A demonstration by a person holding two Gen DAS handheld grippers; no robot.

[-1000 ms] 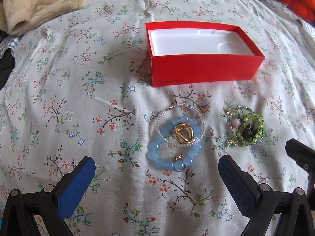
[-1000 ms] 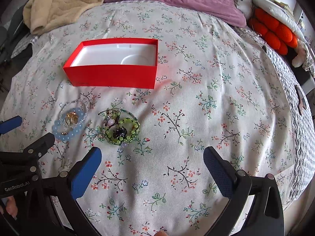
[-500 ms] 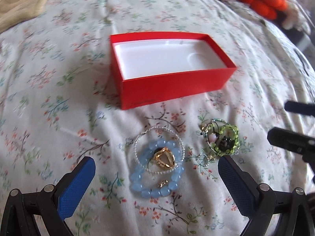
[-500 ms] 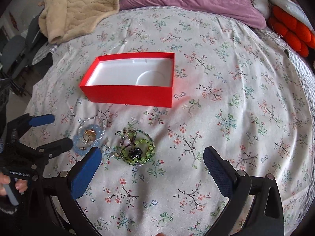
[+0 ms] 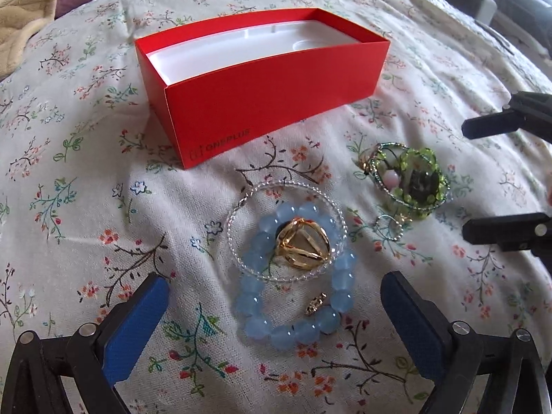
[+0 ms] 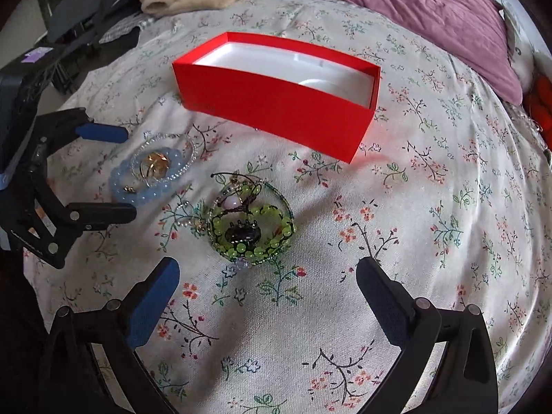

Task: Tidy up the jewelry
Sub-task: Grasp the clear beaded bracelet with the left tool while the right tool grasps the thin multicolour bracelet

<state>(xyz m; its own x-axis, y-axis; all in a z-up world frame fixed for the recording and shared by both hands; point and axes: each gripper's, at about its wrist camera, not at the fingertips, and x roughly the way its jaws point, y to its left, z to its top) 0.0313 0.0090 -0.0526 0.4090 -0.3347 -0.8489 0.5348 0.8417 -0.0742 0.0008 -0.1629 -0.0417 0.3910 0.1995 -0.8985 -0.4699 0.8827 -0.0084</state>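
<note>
- Two piles lie on the bedspread (image 5: 86,179), both short of the red box (image 5: 269,110), which is empty.
- Your left gripper (image 5: 274,310) is wide open, holding nothing; the blue bracelet (image 5: 293,276) sits dead ahead between its fingers, the gold ring (image 5: 303,245) on top.
- Your right gripper (image 6: 265,296) is open too, with the green bracelet (image 6: 252,222) just ahead.
- Each hand is nearest its own pile; the box's long axis runs crosswise beyond.

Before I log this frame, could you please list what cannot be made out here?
- Red cardboard box: near floor hidden by its front wall, both views.
- Green beaded bracelet pile: tangled, piece count unclear.
- Small gold charm: too small to identify, left wrist view.
</note>
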